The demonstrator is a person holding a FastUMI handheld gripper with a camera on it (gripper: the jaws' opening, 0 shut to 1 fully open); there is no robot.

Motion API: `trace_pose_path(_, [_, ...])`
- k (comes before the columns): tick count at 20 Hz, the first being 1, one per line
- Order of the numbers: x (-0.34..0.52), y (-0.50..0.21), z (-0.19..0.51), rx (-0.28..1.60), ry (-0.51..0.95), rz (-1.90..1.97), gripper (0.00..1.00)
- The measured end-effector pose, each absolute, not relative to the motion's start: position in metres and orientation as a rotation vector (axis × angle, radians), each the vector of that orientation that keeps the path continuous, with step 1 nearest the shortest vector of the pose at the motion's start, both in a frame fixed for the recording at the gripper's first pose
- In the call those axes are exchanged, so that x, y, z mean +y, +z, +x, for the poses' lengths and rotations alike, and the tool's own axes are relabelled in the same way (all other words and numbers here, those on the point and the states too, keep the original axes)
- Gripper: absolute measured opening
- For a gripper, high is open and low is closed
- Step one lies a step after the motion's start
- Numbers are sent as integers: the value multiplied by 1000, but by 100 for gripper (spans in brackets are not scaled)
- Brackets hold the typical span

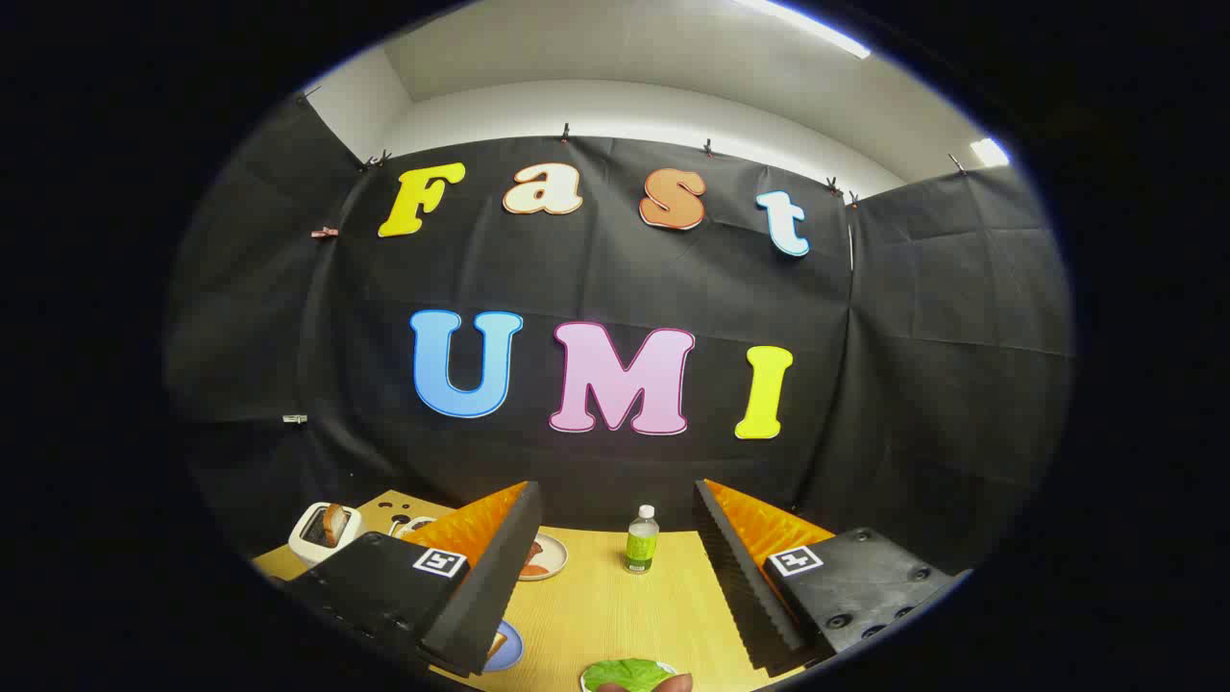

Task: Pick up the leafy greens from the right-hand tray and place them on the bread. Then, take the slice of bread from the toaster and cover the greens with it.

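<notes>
My gripper (pixel 615 577) is open, held above the wooden table (pixel 615 605) with nothing between its fingers. The leafy greens (pixel 629 674) lie on a white tray, low down between the fingers and nearer than their tips. A white toaster (pixel 323 534) with a slice of bread (pixel 334 522) standing in its slot sits at the far left, beyond the left finger. A blue plate (pixel 506 646) peeks out beside the left finger with a bit of bread on it, mostly hidden.
A small bottle with a green label (pixel 641 540) stands upright ahead, between the fingers, near the black cloth wall. A white plate with reddish food (pixel 544 557) lies just right of the left finger. A fingertip (pixel 673 683) shows by the greens.
</notes>
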State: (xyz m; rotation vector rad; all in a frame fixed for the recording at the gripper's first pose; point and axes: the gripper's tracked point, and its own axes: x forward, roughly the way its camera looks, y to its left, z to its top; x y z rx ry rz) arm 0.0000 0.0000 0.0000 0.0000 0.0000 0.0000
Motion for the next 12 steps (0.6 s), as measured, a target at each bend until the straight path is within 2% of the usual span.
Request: trace_pose_path(12, [-12, -3, 1, 6, -6, -8, 98])
